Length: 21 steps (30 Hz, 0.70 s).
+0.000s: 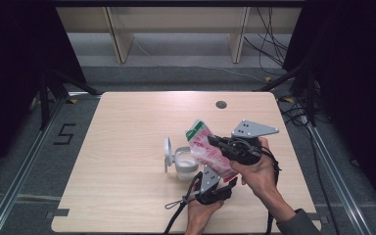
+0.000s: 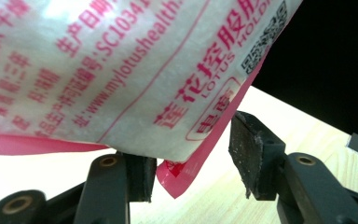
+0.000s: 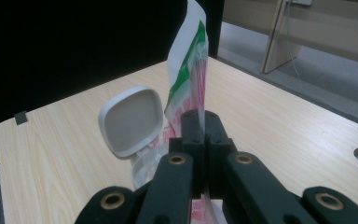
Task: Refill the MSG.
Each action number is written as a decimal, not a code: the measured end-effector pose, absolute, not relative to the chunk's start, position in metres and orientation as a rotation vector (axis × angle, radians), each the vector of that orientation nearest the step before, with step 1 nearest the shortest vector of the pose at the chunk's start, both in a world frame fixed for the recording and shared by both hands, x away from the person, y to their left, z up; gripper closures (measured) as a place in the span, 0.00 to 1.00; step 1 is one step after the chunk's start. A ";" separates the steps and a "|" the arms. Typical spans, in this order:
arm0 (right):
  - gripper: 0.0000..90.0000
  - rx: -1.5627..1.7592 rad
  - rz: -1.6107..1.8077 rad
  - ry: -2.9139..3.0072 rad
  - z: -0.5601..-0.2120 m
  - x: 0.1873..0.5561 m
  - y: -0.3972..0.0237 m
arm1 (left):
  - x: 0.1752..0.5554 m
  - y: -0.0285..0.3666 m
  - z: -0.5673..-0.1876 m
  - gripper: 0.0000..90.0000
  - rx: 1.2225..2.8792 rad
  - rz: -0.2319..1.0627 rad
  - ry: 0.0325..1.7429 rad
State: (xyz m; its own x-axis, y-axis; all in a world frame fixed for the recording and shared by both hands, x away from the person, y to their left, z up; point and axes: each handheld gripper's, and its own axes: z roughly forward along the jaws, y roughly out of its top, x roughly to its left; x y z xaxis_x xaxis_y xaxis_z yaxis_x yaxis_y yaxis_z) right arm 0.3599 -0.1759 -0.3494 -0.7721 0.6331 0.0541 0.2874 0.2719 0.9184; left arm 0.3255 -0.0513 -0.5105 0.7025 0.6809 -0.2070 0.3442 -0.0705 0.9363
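Both grippers black: right gripper [image 1: 215, 142] tops a grey three-cornered plate [image 1: 253, 129] with dark screws; brass pivot pins [image 3: 177, 159] below flat black pads; black cables; grey sleeve [image 1: 298, 223] behind plate.

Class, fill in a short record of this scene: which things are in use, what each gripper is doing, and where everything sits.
Bag: red-and-white printed bag, tilted over the jar
Jar: clear jar on the table, lid flipped open
Right gripper: shut on the bag
Left gripper: jaws apart, bag's bottom corner between them
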 end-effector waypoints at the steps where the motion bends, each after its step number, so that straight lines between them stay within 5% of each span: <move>1: 1.00 0.847 1.517 2.219 -0.351 0.360 -0.178 | 0.325 -0.051 -0.510 0.57 1.691 0.341 0.844; 21: 1.00 0.965 1.687 2.099 -0.385 0.361 -0.210 | 0.328 -0.048 -0.517 0.43 1.701 0.285 0.959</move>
